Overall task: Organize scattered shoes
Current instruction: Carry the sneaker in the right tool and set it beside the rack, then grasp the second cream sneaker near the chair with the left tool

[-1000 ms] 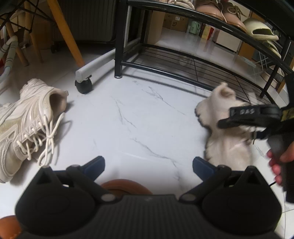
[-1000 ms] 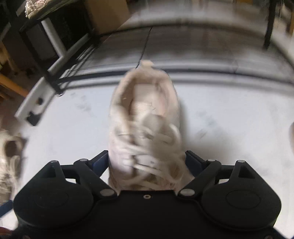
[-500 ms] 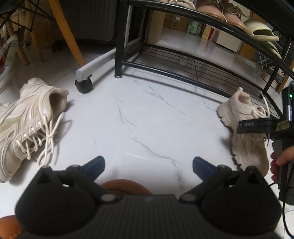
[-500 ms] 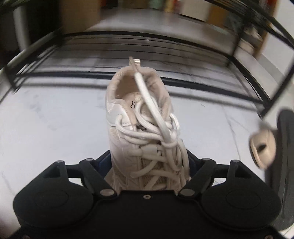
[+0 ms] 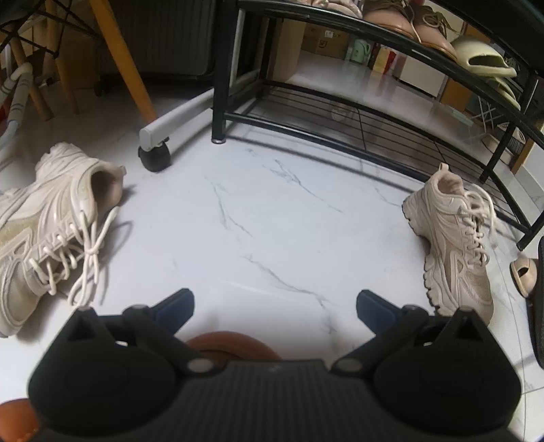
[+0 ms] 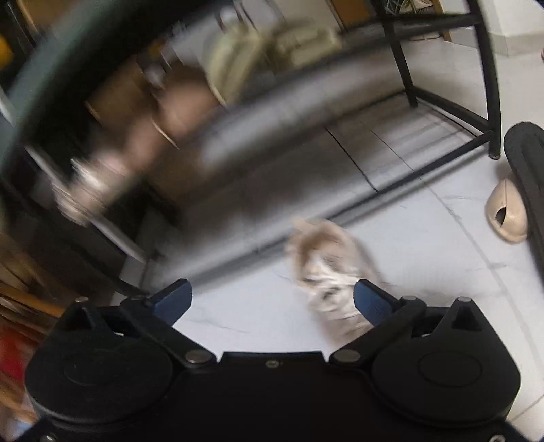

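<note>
The left gripper (image 5: 274, 303) had a matte black body with a ribbed top plate, two rounded teardrop housings, silver pivot screws and dark blue finger pads (image 5: 176, 304). The right gripper (image 6: 272, 296) matched it, though its top plate was smooth with one small central screw.

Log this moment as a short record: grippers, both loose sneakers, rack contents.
left gripper: open, empty, above the floor
right gripper: open, jaws just opened, nothing between them
right sneaker: upright on the floor beside the shoe rack
left sneaker: tipped on its side, laces loose
rack upper shelf: brown lace-up shoes, pale slides
</note>
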A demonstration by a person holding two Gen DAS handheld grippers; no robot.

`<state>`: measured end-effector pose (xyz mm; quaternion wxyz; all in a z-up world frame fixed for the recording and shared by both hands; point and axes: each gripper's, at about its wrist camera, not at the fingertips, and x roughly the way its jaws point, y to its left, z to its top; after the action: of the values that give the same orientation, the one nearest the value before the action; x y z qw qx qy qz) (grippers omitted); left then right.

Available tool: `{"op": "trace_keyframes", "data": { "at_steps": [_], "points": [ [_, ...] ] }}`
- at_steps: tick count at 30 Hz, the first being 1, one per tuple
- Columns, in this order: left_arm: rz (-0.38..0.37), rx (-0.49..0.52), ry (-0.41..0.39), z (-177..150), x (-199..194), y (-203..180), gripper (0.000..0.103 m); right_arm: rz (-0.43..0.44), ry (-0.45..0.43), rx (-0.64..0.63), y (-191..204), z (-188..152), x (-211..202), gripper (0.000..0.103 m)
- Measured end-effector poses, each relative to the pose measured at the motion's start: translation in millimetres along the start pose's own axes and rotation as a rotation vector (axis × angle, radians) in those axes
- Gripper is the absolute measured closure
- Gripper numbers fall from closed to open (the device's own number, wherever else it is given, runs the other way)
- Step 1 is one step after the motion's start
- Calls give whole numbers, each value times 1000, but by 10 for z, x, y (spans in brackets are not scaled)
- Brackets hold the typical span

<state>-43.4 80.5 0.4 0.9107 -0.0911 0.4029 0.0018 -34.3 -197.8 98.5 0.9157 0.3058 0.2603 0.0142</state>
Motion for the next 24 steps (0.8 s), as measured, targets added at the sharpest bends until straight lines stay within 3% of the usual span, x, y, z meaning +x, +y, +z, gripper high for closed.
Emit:
{"op": "trace_keyframes", "data": {
  "at_steps": [1,3,5,8,13,17,24],
  "points": [
    [1,0,1,0,0,0,1,35,-63,6,-11,-151,-210,0],
    [4,8,1,-6,-6,-15,1,13,-119,5,-63,-327,-317,0],
    [9,24,7,-10,-8,-38,1,-46,-75,-4,-143,-388,-114,0],
    [17,44,33,1,8,-61,1,-49,-49,-35,-156,-390,112,0],
    [54,42,45,102,-29,48,1,6,-55,-43,-212,-422,323,0],
    [177,117,-1,317,-145,168,1,1,-16,100,-475,-408,421,0],
    [211,246,16,673,-284,662,1,29,-16,166,-591,-396,471,0]
  ]
}}
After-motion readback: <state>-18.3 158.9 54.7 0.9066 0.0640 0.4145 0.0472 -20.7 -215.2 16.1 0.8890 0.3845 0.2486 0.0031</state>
